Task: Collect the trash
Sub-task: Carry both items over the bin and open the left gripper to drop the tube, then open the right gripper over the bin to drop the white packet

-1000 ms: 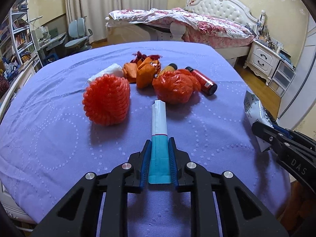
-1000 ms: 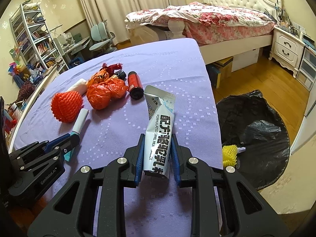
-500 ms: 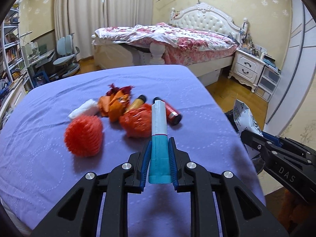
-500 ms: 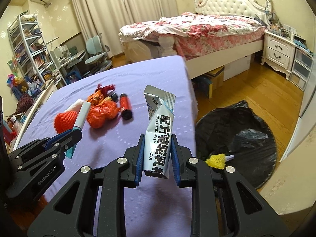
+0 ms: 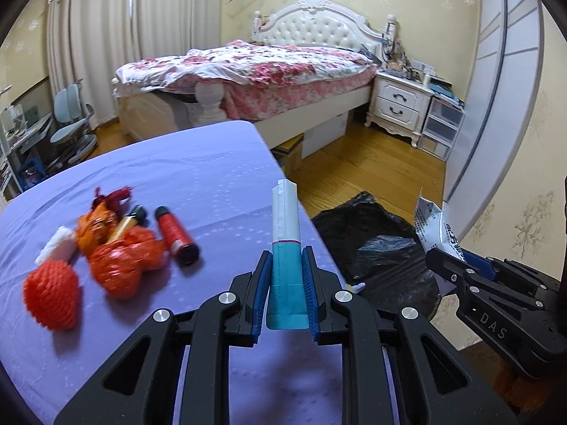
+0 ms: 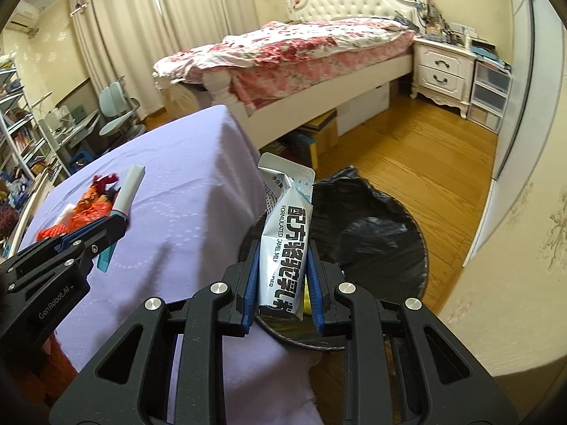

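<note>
Left wrist view. We hold the left tool (image 5: 286, 285) at lower centre, clenched on a teal-and-white tube (image 5: 286, 248) that stands upright between its blue pads. The purple-covered counter (image 5: 198, 184) fills the left half. On it, at left, we list: a red foam fruit net (image 5: 51, 294), an orange plastic bag (image 5: 124, 265), a red cylindrical bottle (image 5: 175, 235) and a white wad (image 5: 56, 249), all near one another. A black trash bag (image 5: 375, 248) lies open on the wooden floor right of centre. At the right edge, the right tool (image 5: 439, 248) grips a silver sachet (image 5: 434, 225).

Right wrist view. We hold the right tool (image 6: 281, 287) at lower centre, clenched on the silver camel milk powder sachet (image 6: 283, 244), which sits over the black trash bag (image 6: 372, 244). At left, the left tool (image 6: 113, 226) carries the tube (image 6: 129, 189) above the counter (image 6: 191, 177). A bed (image 6: 301, 46) stands behind.
</note>
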Tool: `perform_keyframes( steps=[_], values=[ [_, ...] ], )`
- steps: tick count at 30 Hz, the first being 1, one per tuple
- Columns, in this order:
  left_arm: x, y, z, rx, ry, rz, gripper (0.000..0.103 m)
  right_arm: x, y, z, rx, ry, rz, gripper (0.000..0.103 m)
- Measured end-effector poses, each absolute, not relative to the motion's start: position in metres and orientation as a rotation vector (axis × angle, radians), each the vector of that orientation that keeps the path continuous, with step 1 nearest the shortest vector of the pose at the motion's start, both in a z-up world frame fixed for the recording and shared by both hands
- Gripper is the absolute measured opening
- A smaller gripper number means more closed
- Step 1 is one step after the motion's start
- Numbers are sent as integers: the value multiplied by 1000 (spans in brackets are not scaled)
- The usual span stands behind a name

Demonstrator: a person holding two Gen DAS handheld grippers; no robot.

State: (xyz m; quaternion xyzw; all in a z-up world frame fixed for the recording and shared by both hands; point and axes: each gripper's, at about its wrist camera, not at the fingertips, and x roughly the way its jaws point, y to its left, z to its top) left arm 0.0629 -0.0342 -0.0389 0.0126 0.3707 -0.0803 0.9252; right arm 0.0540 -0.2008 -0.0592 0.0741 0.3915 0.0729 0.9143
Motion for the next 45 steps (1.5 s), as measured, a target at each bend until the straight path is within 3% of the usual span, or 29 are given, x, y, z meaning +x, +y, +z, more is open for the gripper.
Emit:
perform_keyframes(
  steps=[20,22,26,30,37,45],
  values=[
    [104,-96,-56,125,791,-226,21,88,-250,-83,201,827,77,24],
    [104,-98,-57,133,786,-221,25,89,-253,-84,202,828,68,25],
    [100,-98,-56,134,771,-204,56,89,-258,-88,208,825,46,29],
    [98,-96,-55,136,762,-184,70,88,-261,-89,214,819,28,41],
    [93,-87,-48,126,746,-149,75,81,-261,-82,210,799,-6,57],
    [75,-56,-36,116,716,-80,77,72,-242,-73,193,791,32,63]
  ],
)
